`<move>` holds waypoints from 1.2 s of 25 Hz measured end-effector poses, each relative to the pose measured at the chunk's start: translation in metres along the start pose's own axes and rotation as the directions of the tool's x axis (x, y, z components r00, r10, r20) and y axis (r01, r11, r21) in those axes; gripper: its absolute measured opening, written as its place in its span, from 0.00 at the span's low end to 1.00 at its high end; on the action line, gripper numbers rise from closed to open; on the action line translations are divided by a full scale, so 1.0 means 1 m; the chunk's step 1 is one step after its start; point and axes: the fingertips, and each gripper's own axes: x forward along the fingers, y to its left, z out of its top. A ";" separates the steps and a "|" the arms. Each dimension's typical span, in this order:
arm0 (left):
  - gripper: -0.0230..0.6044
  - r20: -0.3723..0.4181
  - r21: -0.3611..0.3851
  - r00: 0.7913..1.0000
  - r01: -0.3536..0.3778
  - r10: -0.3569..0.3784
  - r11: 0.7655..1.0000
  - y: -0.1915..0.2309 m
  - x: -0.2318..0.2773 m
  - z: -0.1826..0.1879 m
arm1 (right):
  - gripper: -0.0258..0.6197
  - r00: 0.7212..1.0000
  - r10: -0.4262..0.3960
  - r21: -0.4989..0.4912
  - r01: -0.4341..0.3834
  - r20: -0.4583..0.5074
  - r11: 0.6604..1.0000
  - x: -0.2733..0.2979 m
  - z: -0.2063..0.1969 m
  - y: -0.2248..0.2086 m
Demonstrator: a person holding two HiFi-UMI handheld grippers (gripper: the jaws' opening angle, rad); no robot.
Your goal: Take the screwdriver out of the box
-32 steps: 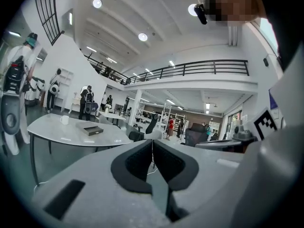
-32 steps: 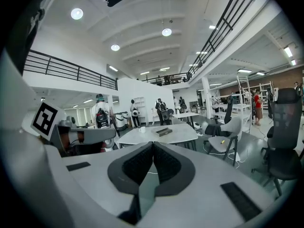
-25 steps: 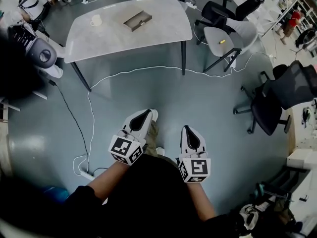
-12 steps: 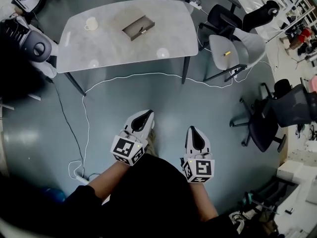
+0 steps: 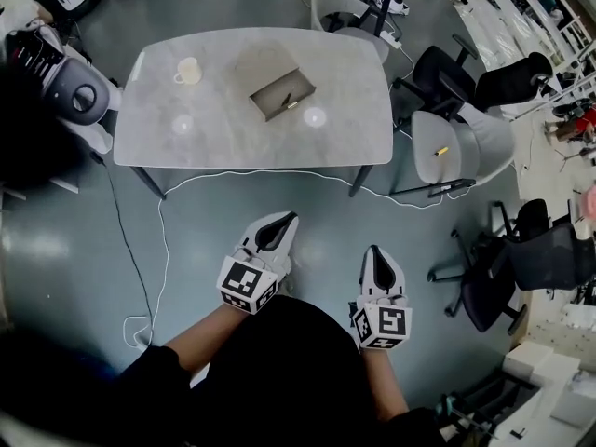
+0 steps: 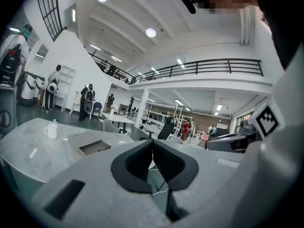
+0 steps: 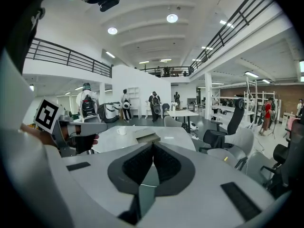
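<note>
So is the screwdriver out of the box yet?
Not yet, nothing is done. The box sits open on the table, with a small thing inside that is probably the screwdriver. In hand: nothing. The left gripper and right gripper are both shut and empty, over the floor, short of the table. Left to do: reach the box, grip the screwdriver and lift it out.

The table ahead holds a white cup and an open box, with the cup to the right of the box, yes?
No: the head view shows the cup to the left of the box, both on the table.
</note>
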 end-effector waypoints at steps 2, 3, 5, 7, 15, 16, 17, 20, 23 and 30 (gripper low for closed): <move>0.06 -0.003 0.000 1.000 -0.003 0.003 1.000 0.019 0.007 0.004 | 0.06 1.000 -0.012 0.031 0.011 0.012 0.999 0.021 0.008 -0.002; 0.06 -0.006 -0.003 1.000 -0.004 0.004 1.000 0.028 0.011 0.004 | 0.06 1.000 -0.011 0.043 0.010 0.020 0.999 0.030 0.011 -0.001; 0.06 -0.011 -0.014 1.000 -0.001 0.001 1.000 0.041 0.019 0.001 | 0.06 1.000 0.000 0.044 -0.001 0.029 0.999 0.045 0.015 0.002; 0.06 -0.012 -0.027 1.000 -0.002 0.002 1.000 0.047 0.026 0.001 | 0.06 0.999 0.012 0.029 -0.013 0.029 0.999 0.053 0.019 0.003; 0.06 -0.007 -0.035 0.998 -0.066 0.066 0.997 0.084 0.040 0.012 | 0.06 0.996 0.088 0.009 -0.088 0.032 0.996 0.112 0.036 0.009; 0.06 -0.006 -0.034 0.998 -0.070 0.070 0.997 0.088 0.044 0.011 | 0.06 0.994 0.104 0.004 -0.104 0.036 0.995 0.121 0.038 0.009; 0.06 -0.005 -0.035 0.997 -0.075 0.075 0.997 0.092 0.049 0.011 | 0.06 0.992 0.122 0.000 -0.122 0.040 0.993 0.131 0.041 0.009; 0.06 -0.010 -0.035 0.993 -0.116 0.116 0.993 0.110 0.068 0.009 | 0.06 0.984 0.171 -0.007 -0.171 0.046 0.985 0.165 0.050 0.005; 0.06 -0.020 -0.045 0.985 -0.173 0.173 0.984 0.133 0.096 0.011 | 0.06 0.978 0.207 -0.003 -0.207 0.038 0.978 0.206 0.061 -0.006; 0.06 -0.063 -0.026 0.962 -0.266 0.264 0.964 0.193 0.175 0.022 | 0.06 0.946 0.324 -0.017 -0.323 0.010 0.946 0.296 0.103 -0.025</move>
